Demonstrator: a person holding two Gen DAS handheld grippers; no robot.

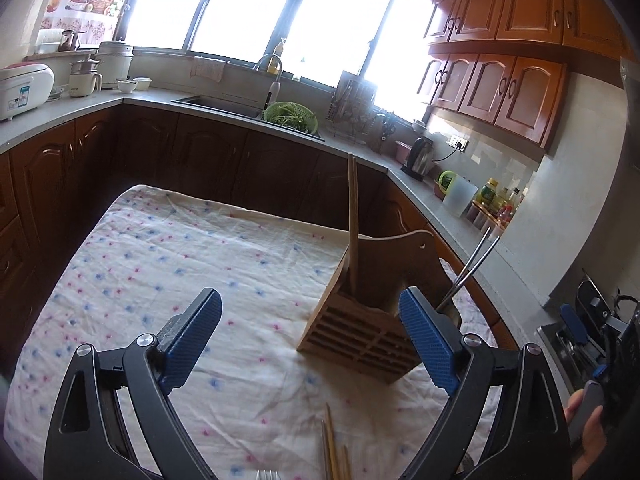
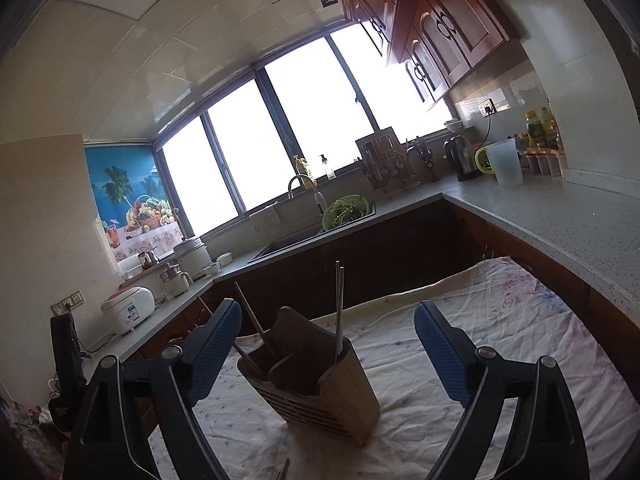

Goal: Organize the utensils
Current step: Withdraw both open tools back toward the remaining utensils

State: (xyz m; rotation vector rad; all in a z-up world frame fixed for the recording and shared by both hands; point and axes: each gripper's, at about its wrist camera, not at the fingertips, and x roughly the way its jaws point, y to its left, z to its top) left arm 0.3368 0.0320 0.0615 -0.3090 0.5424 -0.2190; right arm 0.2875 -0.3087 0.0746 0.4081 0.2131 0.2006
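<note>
Left tongs: released, blue pads wide apart, nothing between them. Right tongs: released as well, empty; in the left wrist view they show only at the far right edge, with a hand under them.

Wooden utensil holder stands upright on the bench, which is covered by a white cloth with small pink and blue flowers. Seen from the left wrist, the holder sits right of centre, partly behind the right pad; seen from the right wrist it sits between the 2 pads, nearer the left one, not touching either.

Contents of the holder:
- 1 wooden chopstick pair in the left compartment, standing nearly upright, well above the rim.
- 2 metal chopsticks in the right compartment, leaning right.

Loose items on the cloth, near edge of the left wrist view — wooden chopsticks lying flat, and fork tines cut off by the frame.

Background: sink with a green colander of greens, electric kettle on the right counter, rice cooker far left.
</note>
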